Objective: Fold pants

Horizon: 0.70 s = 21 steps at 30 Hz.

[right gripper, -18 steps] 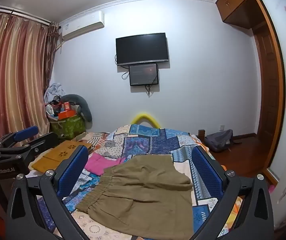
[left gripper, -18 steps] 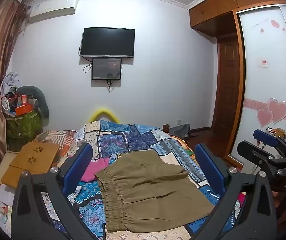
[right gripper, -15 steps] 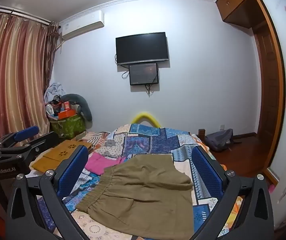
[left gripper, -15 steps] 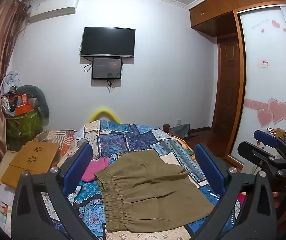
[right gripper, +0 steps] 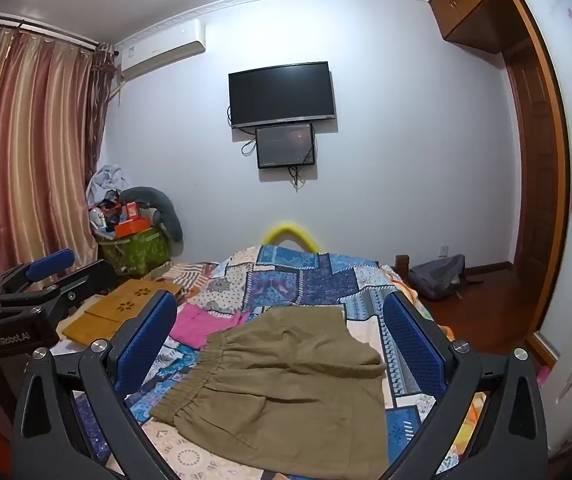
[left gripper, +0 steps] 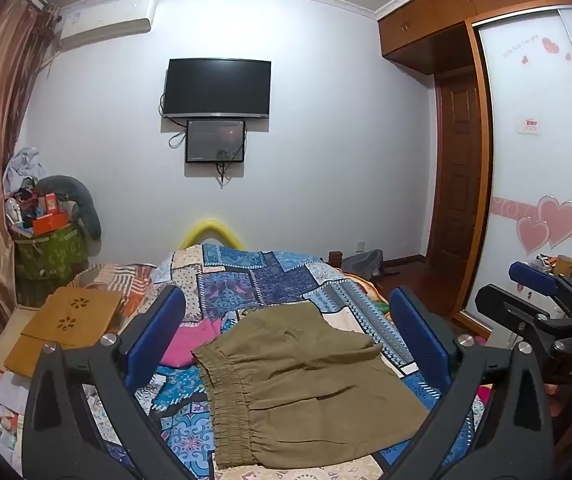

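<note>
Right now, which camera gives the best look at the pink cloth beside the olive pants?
The right wrist view: the pink cloth lies mostly unobstructed left of the pants. In the left wrist view, a blue finger pad covers part of it.

"DAS" on right claw [left gripper: 542, 312]; "GenRobot.AI" on left claw [right gripper: 25, 280]

the left hand-held gripper [left gripper: 286, 340] is held out nearly level, tipped slightly down, its two blue-padded fingers [left gripper: 153, 336] spread as wide as they go at about 8 and 4 o'clock in its own view, nothing between the pads. the right hand-held gripper [right gripper: 281, 340] matches it: same slight downward tilt, jaws fully apart and empty. each shows in the other's camera, the right one at 3 o'clock of the left view, the left one at 9 o'clock of the right view, side by side and apart
</note>
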Tool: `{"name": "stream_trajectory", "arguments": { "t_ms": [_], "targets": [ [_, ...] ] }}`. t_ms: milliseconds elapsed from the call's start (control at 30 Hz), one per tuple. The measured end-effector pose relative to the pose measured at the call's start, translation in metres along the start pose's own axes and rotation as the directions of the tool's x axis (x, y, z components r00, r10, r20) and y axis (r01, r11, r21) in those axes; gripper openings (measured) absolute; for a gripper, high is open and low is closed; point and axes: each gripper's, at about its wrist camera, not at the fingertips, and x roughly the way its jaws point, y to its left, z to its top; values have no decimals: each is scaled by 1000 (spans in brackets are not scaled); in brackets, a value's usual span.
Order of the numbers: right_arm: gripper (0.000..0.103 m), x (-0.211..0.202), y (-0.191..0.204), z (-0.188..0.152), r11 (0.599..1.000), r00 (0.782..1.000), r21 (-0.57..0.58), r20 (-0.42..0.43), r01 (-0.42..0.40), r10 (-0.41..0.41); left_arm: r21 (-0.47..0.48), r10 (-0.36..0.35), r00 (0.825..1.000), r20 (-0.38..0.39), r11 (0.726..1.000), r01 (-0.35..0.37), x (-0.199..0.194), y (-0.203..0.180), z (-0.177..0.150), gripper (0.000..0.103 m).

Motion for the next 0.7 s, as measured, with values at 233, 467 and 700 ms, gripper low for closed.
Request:
{"name": "stream_trajectory", "arguments": {
  "t_ms": [233,467,700],
  "targets": [
    [103,3,0,-1,1000,1000,-4,-5,5,-5,4,0,1000,-1,1000,0,2,-1,2,103],
    [103,2,0,-1,1000,1000,-3,-5,8,-8,7,-9,1000,-2,1000,9,5,-2,1,103],
    [103,1,-1,0,1000,1000,0,-4,9,-9,16,-11,1000,1,1000,11,6,-2,-1,103]
  ]
}}
